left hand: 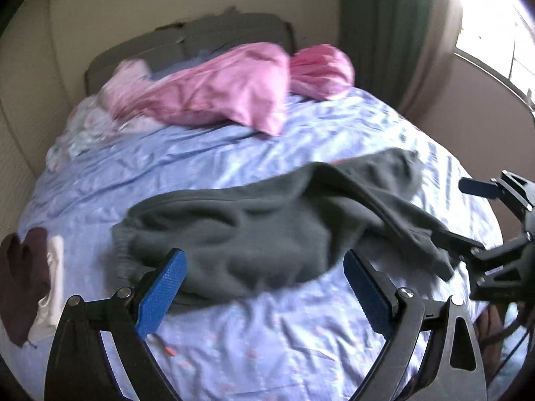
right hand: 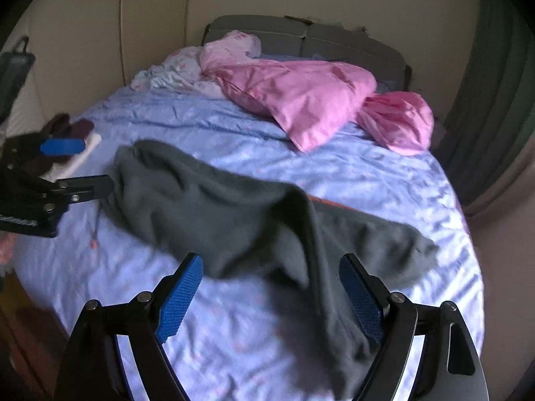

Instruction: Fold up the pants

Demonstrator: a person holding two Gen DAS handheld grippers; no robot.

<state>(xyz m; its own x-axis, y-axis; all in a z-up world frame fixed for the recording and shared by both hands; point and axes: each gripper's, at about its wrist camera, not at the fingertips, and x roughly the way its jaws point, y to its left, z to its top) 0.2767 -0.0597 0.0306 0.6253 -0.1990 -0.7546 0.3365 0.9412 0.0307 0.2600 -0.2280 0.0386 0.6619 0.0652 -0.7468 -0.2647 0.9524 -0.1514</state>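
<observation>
Dark grey pants lie crumpled on a bed with a light blue sheet. In the left wrist view my left gripper is open just in front of the near edge of the pants, touching nothing. My right gripper shows at the right, open beside one pant end. In the right wrist view the pants spread across the sheet, with one leg running down between the open fingers of my right gripper. The left gripper is open at the far left, beside the waistband end.
Pink pillows and pale bedding lie at the head of the bed by a grey headboard. Dark maroon and white clothes sit at the bed's left edge. A window and green curtain stand at right.
</observation>
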